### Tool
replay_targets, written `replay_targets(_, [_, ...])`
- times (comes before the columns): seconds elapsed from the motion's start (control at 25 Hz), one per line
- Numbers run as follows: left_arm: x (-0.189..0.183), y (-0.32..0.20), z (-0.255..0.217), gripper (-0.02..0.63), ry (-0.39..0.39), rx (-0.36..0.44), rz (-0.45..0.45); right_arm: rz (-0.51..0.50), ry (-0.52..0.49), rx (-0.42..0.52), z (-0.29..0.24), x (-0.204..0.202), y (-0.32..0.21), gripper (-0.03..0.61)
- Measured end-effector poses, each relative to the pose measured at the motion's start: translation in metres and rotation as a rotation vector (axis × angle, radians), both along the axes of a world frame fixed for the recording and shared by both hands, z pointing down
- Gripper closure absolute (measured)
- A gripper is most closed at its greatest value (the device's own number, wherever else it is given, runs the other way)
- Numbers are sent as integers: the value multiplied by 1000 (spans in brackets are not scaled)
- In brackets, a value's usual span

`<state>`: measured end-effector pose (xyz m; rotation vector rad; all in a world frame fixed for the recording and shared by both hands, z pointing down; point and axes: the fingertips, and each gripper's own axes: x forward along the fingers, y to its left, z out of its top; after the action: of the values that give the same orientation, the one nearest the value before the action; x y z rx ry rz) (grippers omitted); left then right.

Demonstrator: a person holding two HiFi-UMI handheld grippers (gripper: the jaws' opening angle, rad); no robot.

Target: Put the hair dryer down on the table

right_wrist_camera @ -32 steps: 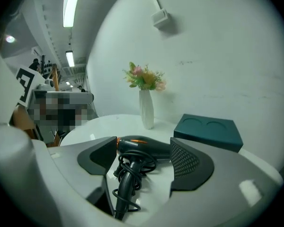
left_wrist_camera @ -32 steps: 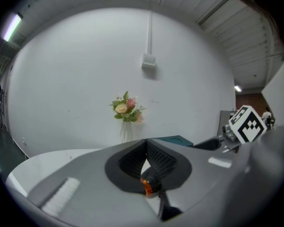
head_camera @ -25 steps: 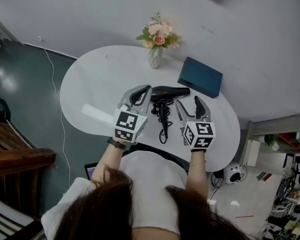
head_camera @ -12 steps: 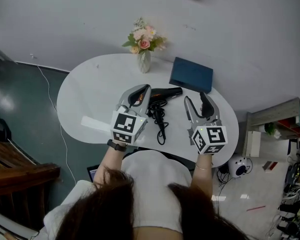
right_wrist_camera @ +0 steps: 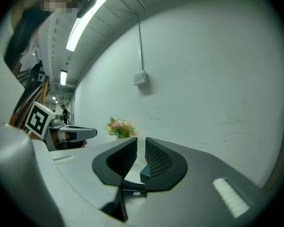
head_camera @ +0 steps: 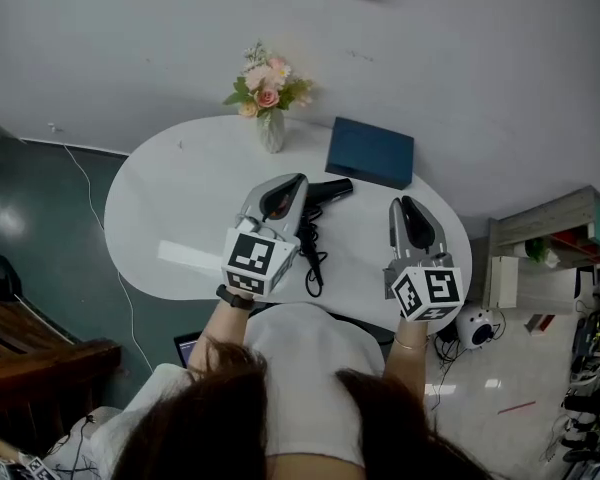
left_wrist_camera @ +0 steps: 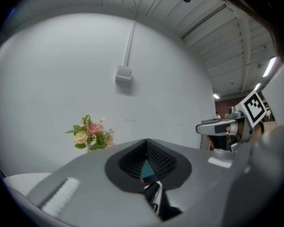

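The black hair dryer lies on the white oval table, its cord trailing toward the near edge. My left gripper hovers just left of the dryer, over its handle. Its jaws are shut with nothing between them, and the pads meet. My right gripper is well to the right of the dryer and apart from it. Its jaws are closing, with a narrow empty gap left between the pads.
A vase of flowers stands at the table's far edge, and a dark blue book lies at the back right. A shelf and floor clutter sit to the right of the table. A wall is close behind.
My right gripper has moved right, away from the hair dryer, and its jaws have drawn nearly together. The left gripper stays shut beside the dryer, which has not moved on the table.
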<state>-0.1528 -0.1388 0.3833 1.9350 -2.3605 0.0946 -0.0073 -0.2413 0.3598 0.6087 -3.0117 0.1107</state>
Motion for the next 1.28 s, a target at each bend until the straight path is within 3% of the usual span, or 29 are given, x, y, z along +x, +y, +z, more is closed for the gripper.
replay_targets(0.28, [8, -19, -2, 555, 7, 13, 32, 21, -7, -20, 6, 11, -14, 575])
replay_targets(0.6, [3, -21, 9, 555, 16, -29, 18, 23, 4, -42, 17, 15, -21, 577])
replay_targets(1.28, [-14, -14, 3, 555, 7, -9, -22, 36, -8, -14, 10, 3, -25, 577])
